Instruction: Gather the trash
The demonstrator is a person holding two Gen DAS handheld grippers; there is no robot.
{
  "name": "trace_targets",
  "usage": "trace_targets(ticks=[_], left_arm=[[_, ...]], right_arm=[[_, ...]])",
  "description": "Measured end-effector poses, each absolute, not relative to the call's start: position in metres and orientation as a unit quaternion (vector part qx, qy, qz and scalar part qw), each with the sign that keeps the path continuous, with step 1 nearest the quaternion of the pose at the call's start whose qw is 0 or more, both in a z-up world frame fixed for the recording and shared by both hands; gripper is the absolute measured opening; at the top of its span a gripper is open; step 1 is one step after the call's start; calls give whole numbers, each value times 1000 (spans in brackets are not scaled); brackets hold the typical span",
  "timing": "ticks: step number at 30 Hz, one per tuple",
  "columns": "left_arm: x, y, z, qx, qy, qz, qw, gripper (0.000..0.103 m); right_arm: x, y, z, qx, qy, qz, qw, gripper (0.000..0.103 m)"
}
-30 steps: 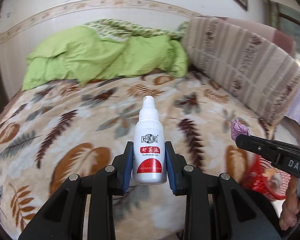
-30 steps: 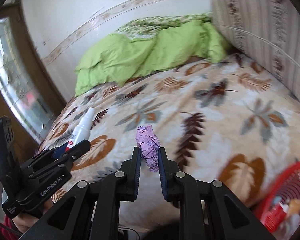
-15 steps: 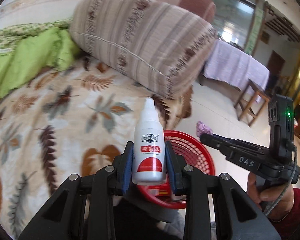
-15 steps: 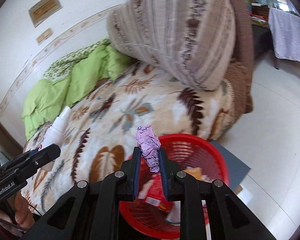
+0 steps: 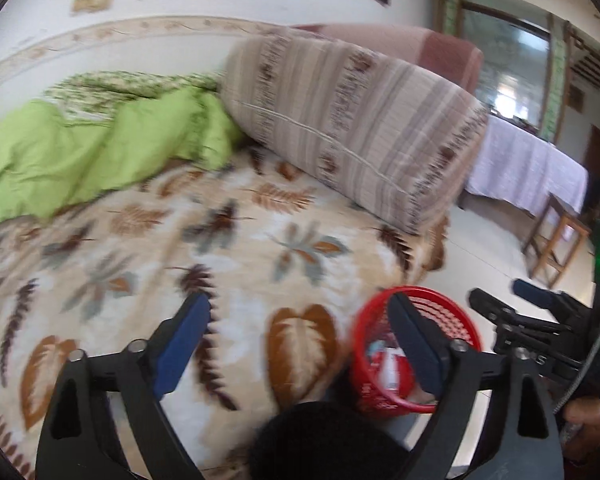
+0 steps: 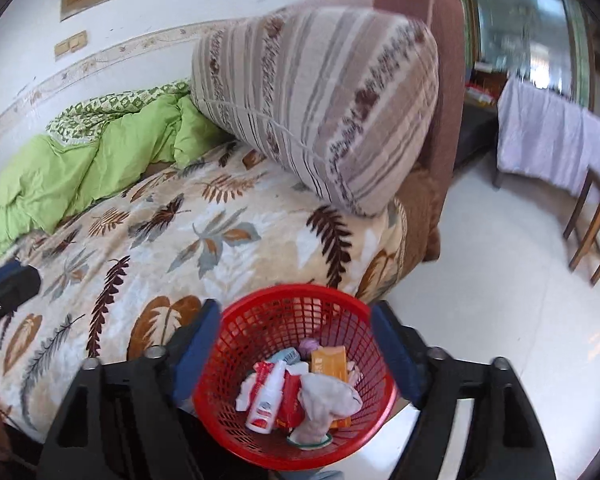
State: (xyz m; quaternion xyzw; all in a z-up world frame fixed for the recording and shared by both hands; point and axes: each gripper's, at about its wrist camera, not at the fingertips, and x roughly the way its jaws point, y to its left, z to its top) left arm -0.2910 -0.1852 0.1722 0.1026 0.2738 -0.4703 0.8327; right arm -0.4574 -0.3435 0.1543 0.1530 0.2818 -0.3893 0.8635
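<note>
A red mesh basket stands on the floor by the bed's corner. In it lie the white spray bottle, the crumpled purple wad, an orange box and a pale cloth. My right gripper hovers straight above the basket, its jaws opening wide and holding nothing. In the left wrist view my left gripper is over the bed's edge, jaws opening too and empty, with the basket behind its right finger. There the right gripper shows at the right.
The leaf-patterned blanket covers the bed, with a green quilt and a big striped bolster at the back. Across the white floor stand a cloth-covered table and wooden chair. A dark round shape sits low in the left wrist view.
Both grippers opened. The spray bottle left the left jaws and the purple wad left the right jaws; both now lie in the basket. The left view swung back toward the bed.
</note>
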Motion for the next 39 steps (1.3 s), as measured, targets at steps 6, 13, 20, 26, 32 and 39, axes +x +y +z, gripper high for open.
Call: trace_targets(ticks=[6, 13, 20, 26, 32, 39], left_arm=[[-285, -128, 164, 103, 252, -398, 876, 103], [-289, -106, 143, 120, 250, -370, 887, 103], [-290, -100, 143, 140, 230, -339, 901, 103], [-285, -102, 145, 148, 249, -330, 899, 103], [-284, -101, 143, 150, 248, -323, 901, 103], [-283, -99, 142, 135, 254, -329, 899, 103]], right_arm=[[-436, -297, 154, 148, 295, -390, 860, 96], [-421, -269, 154, 98, 312, -412, 851, 98], [-413, -257, 153, 76, 322, -410, 850, 98], [-412, -259, 151, 78, 327, -409, 848, 98], [-415, -262, 150, 85, 327, -409, 848, 98], [-416, -266, 148, 92, 329, -408, 847, 98]])
